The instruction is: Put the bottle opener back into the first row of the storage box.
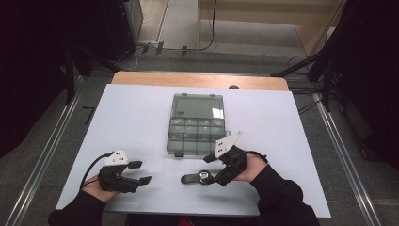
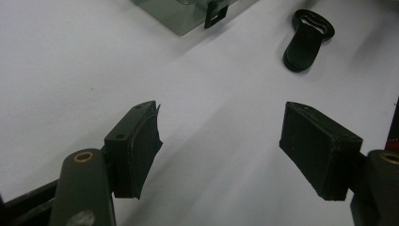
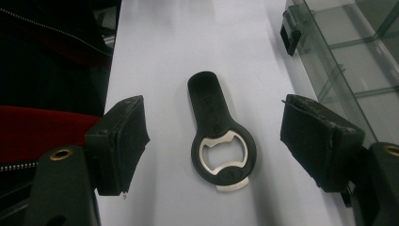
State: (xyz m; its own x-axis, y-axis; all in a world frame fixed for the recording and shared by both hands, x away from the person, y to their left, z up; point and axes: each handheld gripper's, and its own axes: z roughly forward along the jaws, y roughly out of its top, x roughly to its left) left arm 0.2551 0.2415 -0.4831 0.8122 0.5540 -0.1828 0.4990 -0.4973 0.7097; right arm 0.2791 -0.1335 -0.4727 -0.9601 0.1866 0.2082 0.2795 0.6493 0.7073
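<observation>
Bottle opener (image 3: pixel 220 137) lies flat on the white table sheet (image 1: pixel 136 122), just near-side of the compartment box (image 1: pixel 196 123), w/ a strip of bare sheet between opener and box front. Shape: black, matte, rounded paddle handle widening to a ring head; ring holds a shiny metal insert w/ a toothed opening, metal lip poking out at the head end. In the right gripper view it sits between the two jaws, head toward the camera, handle pointing away; neither pad touches it.

Right gripper (image 1: pixel 212 169) is right at the opener's head end, jaws wide apart, nothing in them. Pads are black, blocky, a bit frayed at the edges.

Left gripper (image 1: pixel 139 172) is well apart from the opener, on its handle side, jaws also spread and empty. In its own view the opener (image 2: pixel 306 40) lies farther off, upper right.

Box: smoky clear plastic, rectangular, lid shut, small divided cells in the near half, black latch (image 1: pixel 179 154) on the front edge facing the opener.

Sheet is smooth, matte; wood table edge (image 1: pixel 197 80) shows beyond the box. Around: grey floor, cables, dark surroundings.
</observation>
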